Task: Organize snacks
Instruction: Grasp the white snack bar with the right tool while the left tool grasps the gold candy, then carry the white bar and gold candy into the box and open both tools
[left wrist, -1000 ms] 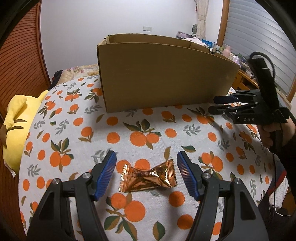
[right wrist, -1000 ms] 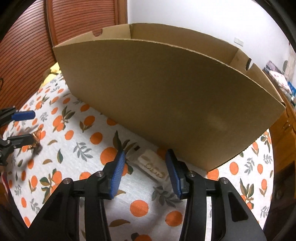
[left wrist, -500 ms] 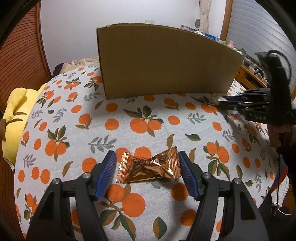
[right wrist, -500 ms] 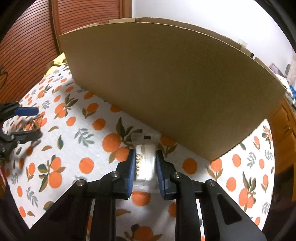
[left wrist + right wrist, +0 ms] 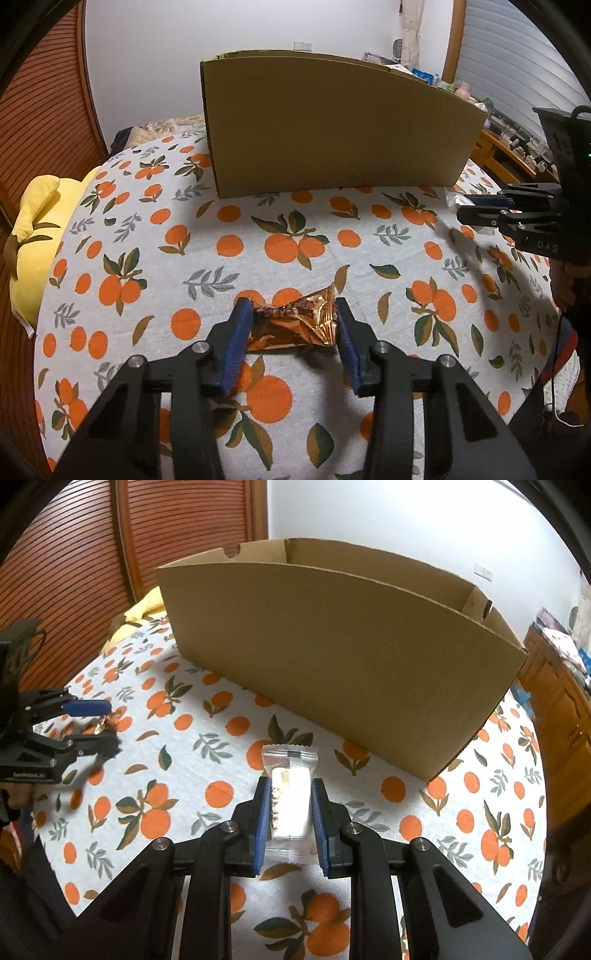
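Left gripper fingers are closing on the crinkly copper foil snack packet; right gripper fingers clamp the white plastic-wrapped snack bar near the open brown cardboard box.

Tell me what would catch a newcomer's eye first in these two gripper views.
The big open-topped brown cardboard box standing at the far side of the white tablecloth printed with oranges dominates both views. In front of it, the left gripper is closing around a crinkled copper foil snack packet, while the right gripper clamps a white wrapped snack bar, held upright near the box's front wall.
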### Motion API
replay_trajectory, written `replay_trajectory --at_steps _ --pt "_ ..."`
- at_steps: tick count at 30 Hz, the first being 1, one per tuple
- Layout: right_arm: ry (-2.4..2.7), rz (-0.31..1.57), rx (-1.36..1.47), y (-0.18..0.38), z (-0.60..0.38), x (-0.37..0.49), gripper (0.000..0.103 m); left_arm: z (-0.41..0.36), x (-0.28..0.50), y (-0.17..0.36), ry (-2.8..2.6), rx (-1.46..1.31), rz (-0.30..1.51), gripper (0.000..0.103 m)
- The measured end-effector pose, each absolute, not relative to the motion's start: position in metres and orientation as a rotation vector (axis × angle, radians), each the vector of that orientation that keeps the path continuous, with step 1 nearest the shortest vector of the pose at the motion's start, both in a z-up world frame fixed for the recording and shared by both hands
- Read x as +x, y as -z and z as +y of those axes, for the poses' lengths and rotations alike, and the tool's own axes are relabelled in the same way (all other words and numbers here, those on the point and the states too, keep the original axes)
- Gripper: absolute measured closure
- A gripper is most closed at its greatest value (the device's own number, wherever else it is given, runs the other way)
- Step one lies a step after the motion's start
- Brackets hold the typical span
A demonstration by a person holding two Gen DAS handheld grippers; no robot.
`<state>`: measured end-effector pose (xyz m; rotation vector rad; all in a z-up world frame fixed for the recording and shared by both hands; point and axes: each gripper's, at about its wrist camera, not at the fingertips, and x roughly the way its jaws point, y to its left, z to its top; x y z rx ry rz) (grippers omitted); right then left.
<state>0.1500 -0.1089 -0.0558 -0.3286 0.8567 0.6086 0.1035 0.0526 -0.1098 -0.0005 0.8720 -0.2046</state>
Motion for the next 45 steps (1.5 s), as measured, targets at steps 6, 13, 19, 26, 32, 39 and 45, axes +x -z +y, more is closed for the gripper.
replay_trajectory --at_steps 6,13,19,26,32,39,45 --pt "-0.615 0.849 -0.323 0.055 -0.106 0.147 0.083 0.055 0.104 0.106 0.196 -0.009 0.856 0.073" --pt "-0.619 0.841 -0.316 0.052 -0.106 0.145 0.083 0.060 0.109 0.105 0.161 -0.014 0.852 0.073" --pt "-0.621 0.840 -0.314 0.052 -0.107 0.144 0.083 0.059 0.109 0.097 0.172 -0.018 0.832 0.073" --pt "-0.627 0.821 -0.308 0.044 -0.106 0.142 0.083 0.052 0.115 0.080 0.200 -0.011 0.793 0.073" --pt "-0.629 0.798 -0.305 0.034 -0.106 0.142 0.083 0.043 0.121 0.061 0.232 -0.007 0.752 0.073" --pt "-0.629 0.749 -0.296 0.016 -0.107 0.143 0.083 0.036 0.133 0.026 0.253 0.008 0.671 0.073" --pt "-0.633 0.703 -0.302 -0.002 -0.107 0.149 0.083 0.040 0.146 -0.003 0.246 0.023 0.608 0.073"
